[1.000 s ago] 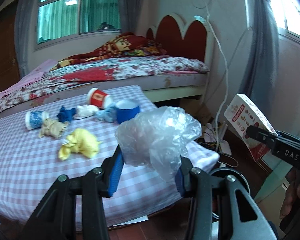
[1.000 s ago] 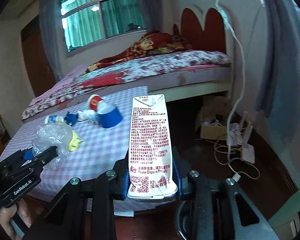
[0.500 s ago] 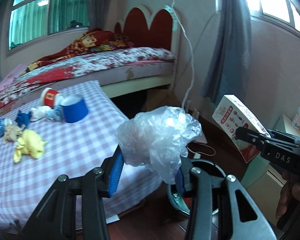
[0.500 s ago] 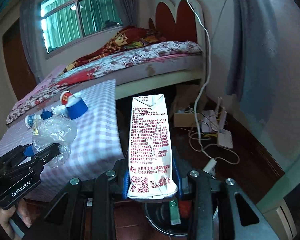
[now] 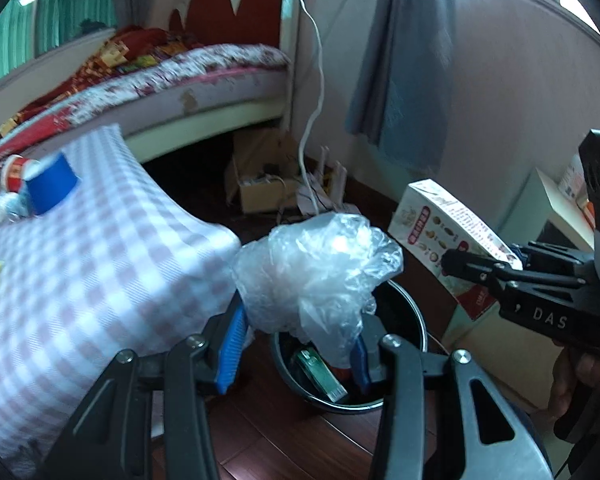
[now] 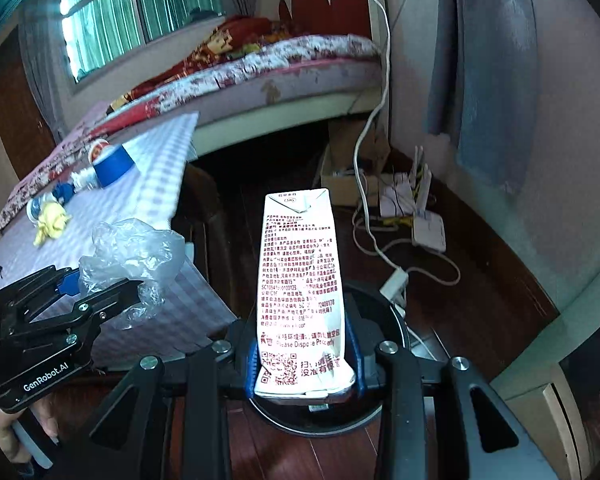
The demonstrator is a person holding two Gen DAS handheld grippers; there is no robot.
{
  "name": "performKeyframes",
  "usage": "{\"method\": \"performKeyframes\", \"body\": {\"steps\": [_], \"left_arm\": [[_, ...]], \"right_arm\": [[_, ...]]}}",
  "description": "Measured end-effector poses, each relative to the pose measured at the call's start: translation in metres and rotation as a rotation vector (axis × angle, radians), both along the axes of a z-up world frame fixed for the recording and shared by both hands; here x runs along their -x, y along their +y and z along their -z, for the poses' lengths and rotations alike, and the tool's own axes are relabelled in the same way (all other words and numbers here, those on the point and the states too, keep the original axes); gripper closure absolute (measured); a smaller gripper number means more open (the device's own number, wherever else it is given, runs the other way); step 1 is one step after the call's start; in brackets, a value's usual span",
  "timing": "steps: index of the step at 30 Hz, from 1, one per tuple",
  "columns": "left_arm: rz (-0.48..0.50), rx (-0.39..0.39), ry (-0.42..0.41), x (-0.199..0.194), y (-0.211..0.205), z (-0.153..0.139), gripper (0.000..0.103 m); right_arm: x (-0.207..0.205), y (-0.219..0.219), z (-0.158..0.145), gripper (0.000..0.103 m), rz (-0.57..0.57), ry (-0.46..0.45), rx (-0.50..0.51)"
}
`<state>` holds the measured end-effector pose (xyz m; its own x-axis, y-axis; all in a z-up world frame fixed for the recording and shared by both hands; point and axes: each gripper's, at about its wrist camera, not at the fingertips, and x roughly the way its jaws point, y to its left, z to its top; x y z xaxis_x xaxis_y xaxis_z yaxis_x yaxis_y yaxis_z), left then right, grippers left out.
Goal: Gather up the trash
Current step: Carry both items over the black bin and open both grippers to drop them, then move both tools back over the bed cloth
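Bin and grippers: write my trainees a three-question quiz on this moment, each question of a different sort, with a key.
1. True or false: the left gripper is empty.
2. What does the right gripper hold? A) blue cup B) carton C) yellow cloth
3. What lies below both grippers on the floor?

Key: 1 false, it grips a crumpled plastic bag; 2 B; 3 the round black bin, already holding trash.

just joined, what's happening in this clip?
A person is clearing trash with two handheld grippers. The left gripper is shut on a crumpled plastic bag; the right gripper is shut on an empty carton. Both hang over the black bin on the floor beside the checked table. Nothing is dropped yet. Cups and wrappers are on the table.
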<state>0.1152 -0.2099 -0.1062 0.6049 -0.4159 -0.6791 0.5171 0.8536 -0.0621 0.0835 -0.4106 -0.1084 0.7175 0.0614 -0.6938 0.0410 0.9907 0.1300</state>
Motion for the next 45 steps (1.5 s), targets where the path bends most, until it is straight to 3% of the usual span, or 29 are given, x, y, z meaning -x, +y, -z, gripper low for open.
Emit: {"method": "performKeyframes", "body": {"steps": [9,10,11,12,13,14,15,18,23,29,45], "left_arm": [[0.058,-0.027,0.099,-0.012,-0.031,0.029,0.056],[0.068,-0.028,0.120,-0.017,-0.035,0.032,0.053],[0.079,-0.028,0.152,-0.022,-0.038,0.036,0.043],[0.076,-0.042,0.190,-0.026,-0.041,0.043,0.025],[0.048,-0.059,0.181,-0.028,-0.040,0.046,0.016],[0.016,-0.075,0.160,-0.027,-0.037,0.047,0.005],[-0.003,-0.082,0.144,-0.024,-0.034,0.048,0.001],[-0.041,-0.104,0.127,-0.018,-0.023,0.052,0.001],[-0.098,-0.128,0.099,-0.018,-0.007,0.056,0.001],[-0.160,-0.125,0.049,-0.015,0.008,0.046,0.001],[-0.199,-0.090,0.021,-0.012,0.030,0.025,0.001]], "right_arm": [[-0.016,-0.016,0.043,0.067,-0.050,0.124,-0.002],[-0.020,-0.018,0.046,0.067,-0.054,0.134,-0.010],[-0.023,-0.019,0.049,0.067,-0.062,0.144,-0.022],[-0.027,-0.021,0.053,0.060,-0.077,0.160,-0.036],[-0.034,-0.023,0.065,0.027,-0.075,0.208,-0.030],[-0.039,-0.024,0.076,0.011,-0.050,0.250,0.005],[-0.041,-0.024,0.084,0.003,-0.031,0.277,0.043],[-0.037,-0.026,0.097,0.003,-0.029,0.302,0.078],[-0.028,-0.028,0.103,0.001,0.012,0.293,0.044],[-0.023,-0.021,0.088,0.001,0.031,0.245,0.044],[-0.026,0.018,0.051,0.001,-0.033,0.170,0.097]]}}
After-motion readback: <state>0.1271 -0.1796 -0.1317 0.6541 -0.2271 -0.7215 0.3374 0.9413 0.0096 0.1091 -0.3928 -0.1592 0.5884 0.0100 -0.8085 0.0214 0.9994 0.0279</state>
